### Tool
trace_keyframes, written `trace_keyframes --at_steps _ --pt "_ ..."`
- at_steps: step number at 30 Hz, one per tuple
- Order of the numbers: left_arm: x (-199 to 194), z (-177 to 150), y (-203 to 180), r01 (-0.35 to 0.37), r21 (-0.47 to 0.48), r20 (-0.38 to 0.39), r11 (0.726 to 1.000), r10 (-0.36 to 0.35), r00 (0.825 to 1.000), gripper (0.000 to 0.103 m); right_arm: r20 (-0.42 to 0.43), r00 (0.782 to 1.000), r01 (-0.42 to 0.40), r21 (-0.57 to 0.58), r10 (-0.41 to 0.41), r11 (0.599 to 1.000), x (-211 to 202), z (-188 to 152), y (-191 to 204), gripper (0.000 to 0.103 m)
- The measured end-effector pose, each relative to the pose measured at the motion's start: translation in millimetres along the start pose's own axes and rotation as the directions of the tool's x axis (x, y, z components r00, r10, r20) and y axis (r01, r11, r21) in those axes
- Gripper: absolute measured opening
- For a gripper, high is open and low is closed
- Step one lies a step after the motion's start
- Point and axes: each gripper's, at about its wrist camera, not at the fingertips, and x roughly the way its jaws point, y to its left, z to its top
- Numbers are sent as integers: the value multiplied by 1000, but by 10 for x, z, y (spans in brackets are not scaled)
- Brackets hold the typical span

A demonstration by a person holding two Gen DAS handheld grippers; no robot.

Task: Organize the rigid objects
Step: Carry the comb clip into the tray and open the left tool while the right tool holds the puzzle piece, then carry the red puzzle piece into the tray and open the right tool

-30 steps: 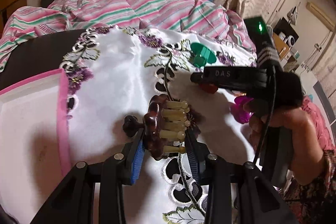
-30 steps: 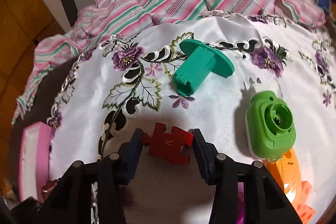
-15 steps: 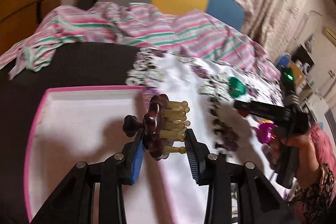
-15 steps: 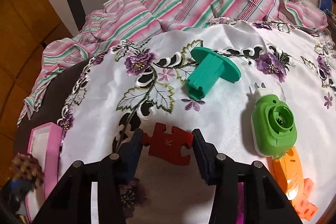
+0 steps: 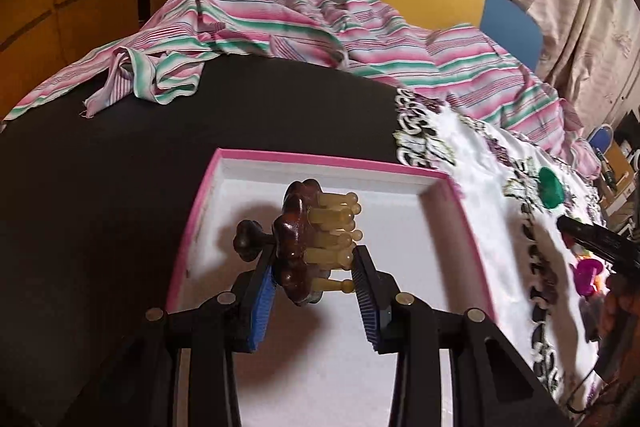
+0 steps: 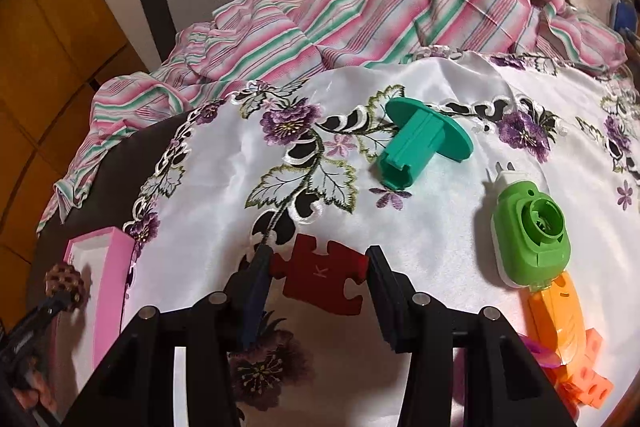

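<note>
Massager (image 5: 308, 247), brown with pale pegs, is clamped in the left hand-held gripper (image 5: 316, 291) above the pink-rimmed tray (image 5: 320, 159). Right hand-held gripper (image 6: 316, 281) grasps a red puzzle piece (image 6: 320, 277). Released tilted, the massager could roll over the tray's rim.

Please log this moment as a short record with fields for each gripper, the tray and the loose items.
left gripper: shut on brown pegged massager, over tray
right gripper: shut on red puzzle piece
tray: pink rim, white inside, nothing visible inside
on embroidered cloth: teal spool, green plug-in device, orange toy
</note>
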Motion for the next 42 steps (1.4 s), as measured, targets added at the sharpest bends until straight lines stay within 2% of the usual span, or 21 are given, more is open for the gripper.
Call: trace_keyframes --at_steps 4,6,12,17,21,24,28,34,42 --pt "25 82 64 -42 4 20 999 42 999 38 10 1000 2 2 -2 1000 -8 -7 -4 48" --pt "-20 113 55 -77 19 39 997 76 996 44 13 1000 4 6 -4 1000 -12 -10 -16 48" --pt "-322 -9 51 -88 9 118 996 86 989 46 20 1000 6 12 -6 1000 -29 -22 -2 48" --pt "-398 -266 107 19 -57 78 998 -14 997 46 38 999 -10 4 10 1000 -92 -39 49 48" --pt "-382 -470 131 93 -118 26 989 -90 996 46 50 998 -42 5 41 999 -135 -62 121 48" --pt "-387 -567 96 100 -109 10 989 -99 995 46 54 995 -79 3 79 997 -166 -101 215 48" --pt "-421 -623 73 137 -102 3 985 -137 991 46 72 993 -85 -56 89 995 -229 -169 408 48" --pt "-505 -688 36 187 -83 -1 979 -188 982 46 85 983 -152 -111 162 982 -346 -312 719 48" --pt "-590 -764 8 218 -52 -16 975 -219 976 46 43 967 -235 -239 252 942 -403 -533 1414 48"
